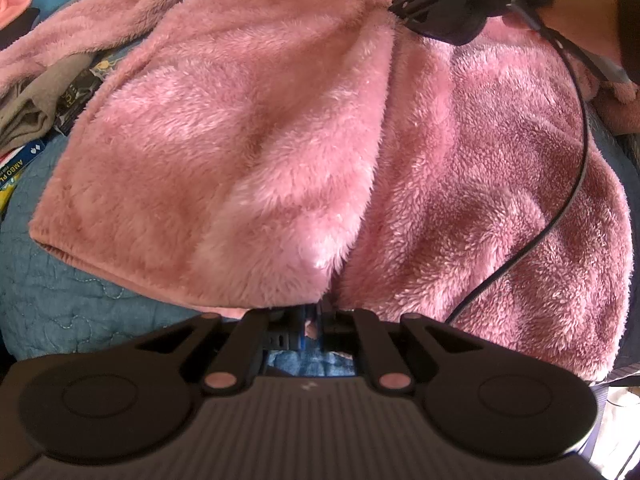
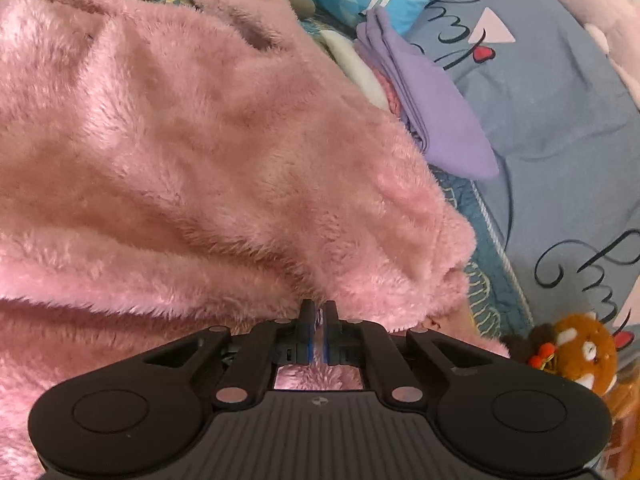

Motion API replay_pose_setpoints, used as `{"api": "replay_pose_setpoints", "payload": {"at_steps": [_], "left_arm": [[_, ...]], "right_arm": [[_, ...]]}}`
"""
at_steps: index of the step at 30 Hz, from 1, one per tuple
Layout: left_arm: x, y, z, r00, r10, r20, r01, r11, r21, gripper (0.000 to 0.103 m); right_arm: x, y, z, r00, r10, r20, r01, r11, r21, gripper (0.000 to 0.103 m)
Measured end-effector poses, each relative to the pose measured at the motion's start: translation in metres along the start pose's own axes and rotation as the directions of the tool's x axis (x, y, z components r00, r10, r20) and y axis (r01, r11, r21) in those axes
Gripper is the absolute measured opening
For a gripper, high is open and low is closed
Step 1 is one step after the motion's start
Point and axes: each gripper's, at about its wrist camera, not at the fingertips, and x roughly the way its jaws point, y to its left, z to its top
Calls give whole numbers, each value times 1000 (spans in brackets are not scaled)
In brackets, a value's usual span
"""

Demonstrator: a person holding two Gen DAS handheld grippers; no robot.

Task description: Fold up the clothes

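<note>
both grippers, left gripper and right gripper, have fingers clenched on the pink fleece garment, which stretches away ahead of them.

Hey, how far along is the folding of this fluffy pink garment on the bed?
Partly done: one half of the pink fleece garment already lies folded over the other. In hand: the left tongs and right tongs are both shut on its edge. Left: the sleeve lies stretched out, not tucked in, and the garment is far from a compact bundle.
</note>
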Motion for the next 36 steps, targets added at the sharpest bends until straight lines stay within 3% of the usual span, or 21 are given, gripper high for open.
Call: {"api": "replay_pose_setpoints", "payload": {"at_steps": [3, 5, 7, 15, 31, 36], "left_arm": [[-4, 2, 2, 1000, 0, 0, 0, 1000, 1, 5], [25, -44, -18, 1000, 0, 0, 0, 1000, 0, 5], [25, -47, -18, 1000, 1, -1, -1, 1000, 0, 5], [16, -47, -17, 1000, 4, 0, -4, 1000, 1, 5], [-1, -49, -11, 1000, 5, 1, -5, 1000, -1, 5], [-7, -50, -9, 1000, 6, 1, -6, 1000, 0, 5]], "right_arm": [[2, -1, 1, 1000, -22, 0, 22, 1000, 5, 5], [-2, -10, 1, 1000, 15, 21, -16, 998, 66, 3], [-6, -17, 0, 998, 44, 38, -48, 993, 110, 2], [-21, -20, -12, 991, 128, 51, -132, 986, 98, 4], [-21, -2, -14, 997, 73, 12, -74, 991, 109, 8], [-19, -1, -13, 999, 49, -12, -48, 994, 101, 3]]}}
